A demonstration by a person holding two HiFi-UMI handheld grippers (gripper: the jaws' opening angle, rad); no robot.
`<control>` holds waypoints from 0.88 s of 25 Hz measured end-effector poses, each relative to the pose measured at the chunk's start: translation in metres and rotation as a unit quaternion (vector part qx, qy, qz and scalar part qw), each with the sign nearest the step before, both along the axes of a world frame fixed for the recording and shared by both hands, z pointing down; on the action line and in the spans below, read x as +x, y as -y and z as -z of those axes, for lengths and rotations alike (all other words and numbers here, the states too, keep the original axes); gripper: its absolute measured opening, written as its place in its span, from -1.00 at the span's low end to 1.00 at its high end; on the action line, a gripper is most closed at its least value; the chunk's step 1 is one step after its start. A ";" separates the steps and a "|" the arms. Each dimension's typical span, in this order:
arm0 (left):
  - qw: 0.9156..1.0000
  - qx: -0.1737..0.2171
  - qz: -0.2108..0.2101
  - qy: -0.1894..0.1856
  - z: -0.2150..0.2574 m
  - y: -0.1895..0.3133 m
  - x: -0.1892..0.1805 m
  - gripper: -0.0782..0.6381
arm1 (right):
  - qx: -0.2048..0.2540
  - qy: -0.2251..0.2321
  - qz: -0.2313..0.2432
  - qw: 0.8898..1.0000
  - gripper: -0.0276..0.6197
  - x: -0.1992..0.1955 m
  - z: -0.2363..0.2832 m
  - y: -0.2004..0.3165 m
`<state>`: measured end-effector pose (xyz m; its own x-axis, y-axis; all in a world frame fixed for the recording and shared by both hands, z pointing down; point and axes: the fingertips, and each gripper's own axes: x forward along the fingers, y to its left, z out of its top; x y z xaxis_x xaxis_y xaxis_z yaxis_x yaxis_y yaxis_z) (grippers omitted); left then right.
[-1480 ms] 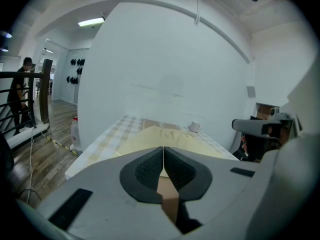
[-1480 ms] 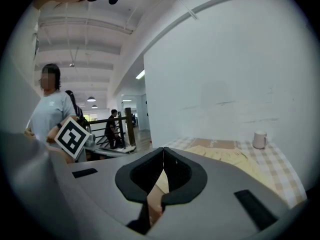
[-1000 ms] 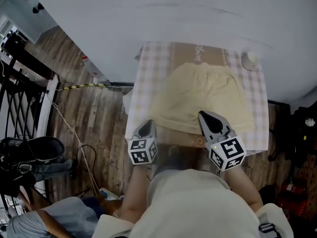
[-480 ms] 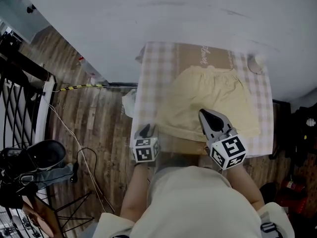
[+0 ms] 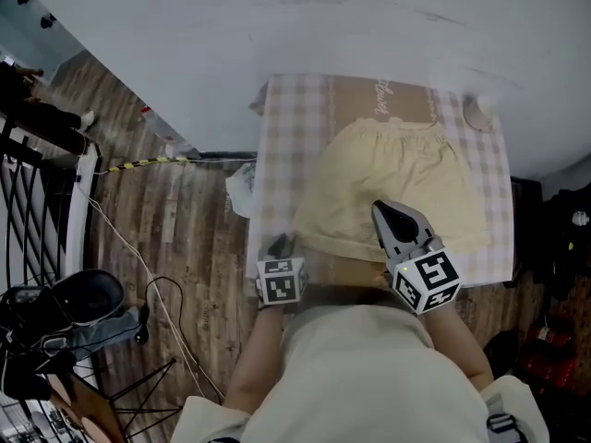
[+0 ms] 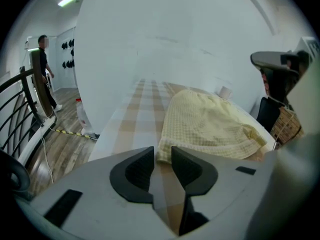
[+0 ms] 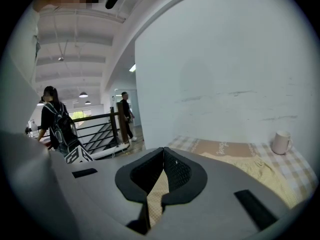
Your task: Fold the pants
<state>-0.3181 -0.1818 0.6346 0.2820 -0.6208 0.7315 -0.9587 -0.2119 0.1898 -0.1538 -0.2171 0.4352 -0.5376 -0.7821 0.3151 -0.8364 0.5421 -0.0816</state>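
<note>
Pants (image 6: pixel 210 126) lie straight ahead of the left gripper (image 6: pixel 162 156). Its jaws stand a narrow gap apart with nothing between them, and the near left hem corner sits just beyond their tips, low on the checked tabletop (image 6: pixel 140 109). The right gripper (image 7: pixel 163 151) has its jaws closed tip to tip. Yellow waffle cloth (image 7: pixel 250 166) shows in the slot under them, but I see no fabric pinched at the tips.

In the head view the left gripper (image 5: pixel 280 245) sits at the near edge of the tabletop (image 5: pixel 286 137), just outside the hem corner. The right gripper (image 5: pixel 380 212) hovers over the hem nearer the middle. The pants (image 5: pixel 397 183) are spread flat, waistband at the far side and leg openings toward the person, so waist to hem runs away from both grippers. A mug (image 5: pixel 478 113) stands at the far right corner, clear of the cloth.

Judging from this, the left gripper is the better placed to take the first hold. It needs only a short reach forward and slightly right to close on that corner.
</note>
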 end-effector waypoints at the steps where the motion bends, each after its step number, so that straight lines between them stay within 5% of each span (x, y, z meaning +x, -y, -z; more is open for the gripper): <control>1: 1.000 0.000 0.001 0.001 0.000 -0.001 0.001 -0.50 | -0.001 0.000 -0.002 1.000 -0.91 0.000 -0.001 -0.001; 10: 1.000 0.005 -0.001 -0.015 0.009 0.000 0.014 -0.69 | -0.002 0.003 -0.016 1.000 -0.91 0.003 0.000 0.001; 22: 0.995 0.072 0.024 -0.069 0.067 0.027 0.057 -0.70 | 0.005 0.013 -0.012 1.000 -0.91 0.052 0.008 0.001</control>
<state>-0.2609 -0.2088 0.5673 0.3413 -0.7322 0.5894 -0.9351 -0.2009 0.2920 -0.1014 -0.2179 0.4271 -0.5265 -0.7975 0.2945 -0.8468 0.5229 -0.0979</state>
